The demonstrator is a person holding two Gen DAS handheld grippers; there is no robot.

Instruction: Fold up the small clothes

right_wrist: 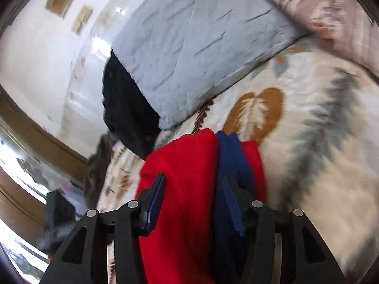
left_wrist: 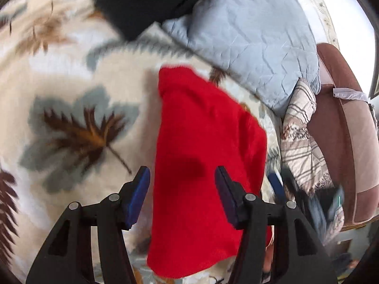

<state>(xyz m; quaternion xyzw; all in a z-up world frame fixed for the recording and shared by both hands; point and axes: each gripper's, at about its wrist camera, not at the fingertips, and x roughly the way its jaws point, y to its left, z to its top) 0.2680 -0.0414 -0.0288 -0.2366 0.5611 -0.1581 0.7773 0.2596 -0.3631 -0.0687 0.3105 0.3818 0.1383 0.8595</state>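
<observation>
A small red garment (left_wrist: 203,156) lies folded on a cream leaf-patterned blanket (left_wrist: 78,75). My left gripper (left_wrist: 182,179) is open above its near part, one finger on each side, holding nothing. In the right wrist view the red garment (right_wrist: 187,189) shows a navy blue band (right_wrist: 231,165) along one edge. My right gripper (right_wrist: 195,194) is open over it, the cloth lying between and under the fingers; I cannot tell whether the pads touch it. The other gripper (left_wrist: 296,189) shows blurred at the garment's right edge.
A pale blue quilted pillow (left_wrist: 248,37) lies beyond the garment, with a black cloth (left_wrist: 144,0) beside it. A plaid cloth (left_wrist: 300,137) and a brown headboard (left_wrist: 341,127) stand to the right. A white wall (right_wrist: 38,54) is beyond the bed.
</observation>
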